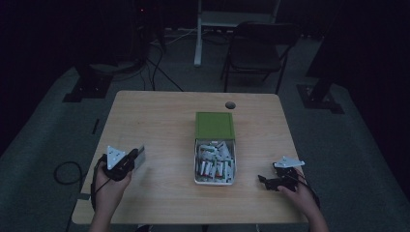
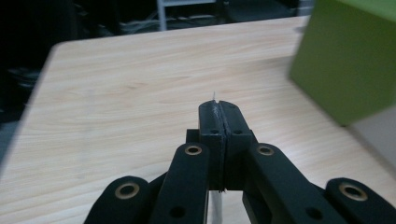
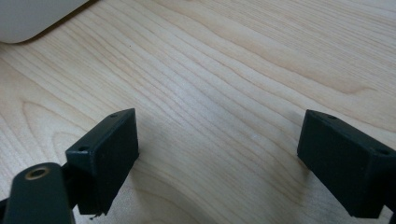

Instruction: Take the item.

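We held the left gripper (image 2: 219, 109) with fingers pressed together on nothing, left of the box (image 1: 214, 126); the right gripper (image 3: 217, 154) fingers stood wide open over the tabletop (image 3: 224, 70)

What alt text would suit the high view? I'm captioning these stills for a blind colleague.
A person's two hands rest on a light wooden table, the left gripper shut on a thin flat sheet, the right gripper open. Between them sits a white box of small packets, its green lid folded back. A dark chair stands behind.
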A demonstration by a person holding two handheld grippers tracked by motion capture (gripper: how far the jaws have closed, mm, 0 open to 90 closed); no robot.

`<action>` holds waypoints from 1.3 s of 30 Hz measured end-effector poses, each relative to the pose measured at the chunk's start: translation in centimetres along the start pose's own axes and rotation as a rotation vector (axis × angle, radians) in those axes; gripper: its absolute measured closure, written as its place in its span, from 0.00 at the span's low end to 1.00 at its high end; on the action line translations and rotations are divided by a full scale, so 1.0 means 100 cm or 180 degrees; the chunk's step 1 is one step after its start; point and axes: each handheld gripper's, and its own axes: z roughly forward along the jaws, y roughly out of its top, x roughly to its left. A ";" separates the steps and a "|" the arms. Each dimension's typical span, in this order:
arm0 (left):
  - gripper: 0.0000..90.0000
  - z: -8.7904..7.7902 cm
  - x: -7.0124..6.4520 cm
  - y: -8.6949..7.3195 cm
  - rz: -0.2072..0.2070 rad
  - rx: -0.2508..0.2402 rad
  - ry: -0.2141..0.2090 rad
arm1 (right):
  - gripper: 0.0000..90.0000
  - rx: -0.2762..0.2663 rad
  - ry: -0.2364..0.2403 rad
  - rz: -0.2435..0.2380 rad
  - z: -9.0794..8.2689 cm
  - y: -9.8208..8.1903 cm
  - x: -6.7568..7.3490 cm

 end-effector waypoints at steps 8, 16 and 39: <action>0.98 0.011 -0.005 -0.014 0.0002 0.0127 -0.0076 | 0.13 0.0000 0.0000 0.0000 0.000 0.000 0.000; 0.92 0.021 -0.020 -0.023 0.0033 0.0327 -0.0294 | 0.13 0.0000 -0.0001 0.0000 0.000 0.000 0.000; 0.45 0.041 -0.052 -0.043 0.0048 0.0428 -0.1119 | 0.13 0.0000 0.0000 0.0000 0.000 0.000 0.000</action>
